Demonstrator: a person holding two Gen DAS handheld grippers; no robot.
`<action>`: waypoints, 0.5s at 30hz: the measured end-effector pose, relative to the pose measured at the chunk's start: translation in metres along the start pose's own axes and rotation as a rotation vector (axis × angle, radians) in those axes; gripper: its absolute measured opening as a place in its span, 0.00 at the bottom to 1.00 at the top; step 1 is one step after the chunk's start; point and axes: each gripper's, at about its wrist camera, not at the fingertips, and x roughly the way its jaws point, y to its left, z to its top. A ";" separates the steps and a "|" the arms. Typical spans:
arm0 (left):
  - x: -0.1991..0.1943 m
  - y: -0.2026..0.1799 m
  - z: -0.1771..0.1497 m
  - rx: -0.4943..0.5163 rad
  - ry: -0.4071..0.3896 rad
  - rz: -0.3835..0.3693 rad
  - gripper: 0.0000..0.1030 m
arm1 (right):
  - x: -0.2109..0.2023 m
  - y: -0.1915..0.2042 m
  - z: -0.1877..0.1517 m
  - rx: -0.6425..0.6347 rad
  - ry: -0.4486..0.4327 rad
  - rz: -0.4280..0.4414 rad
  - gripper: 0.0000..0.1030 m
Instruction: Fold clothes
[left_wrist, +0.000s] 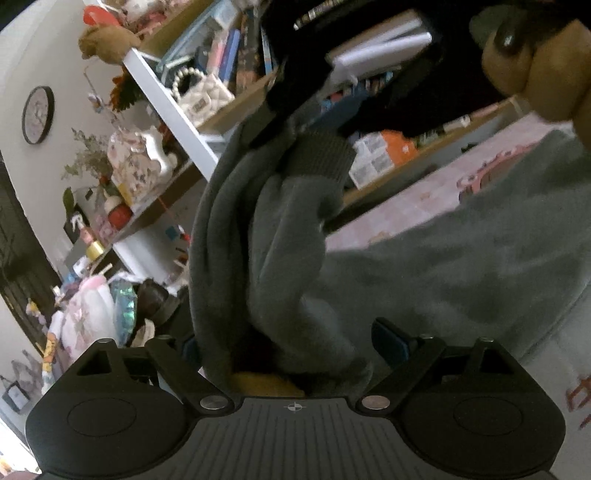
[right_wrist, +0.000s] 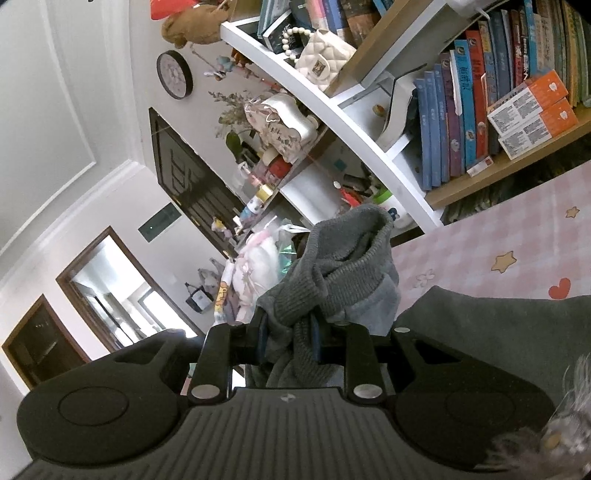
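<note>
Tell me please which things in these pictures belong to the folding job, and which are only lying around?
Belong to the job:
grey garment, its ribbed cuff
right gripper, shut on the cuff
left gripper, open with grey cloth between its fingers

Only lying around:
bookshelf
books
white handbag
wall clock
pink checked cover

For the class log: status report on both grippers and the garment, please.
Right gripper shut on grey sweater's ribbed cuff. Left gripper open, bunched sweater between its fingers. Sweater lifted off pink sheet, unfolded. Nothing in the way.
</note>
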 end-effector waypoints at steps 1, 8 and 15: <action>0.001 0.001 -0.001 -0.005 0.004 0.003 0.90 | 0.000 0.001 0.000 -0.002 0.001 0.002 0.20; 0.018 0.029 -0.022 -0.046 0.131 0.010 0.92 | -0.011 0.000 0.003 -0.039 -0.011 -0.053 0.20; 0.010 0.074 -0.059 -0.260 0.210 -0.128 0.82 | -0.005 -0.048 -0.029 0.062 0.322 -0.275 0.19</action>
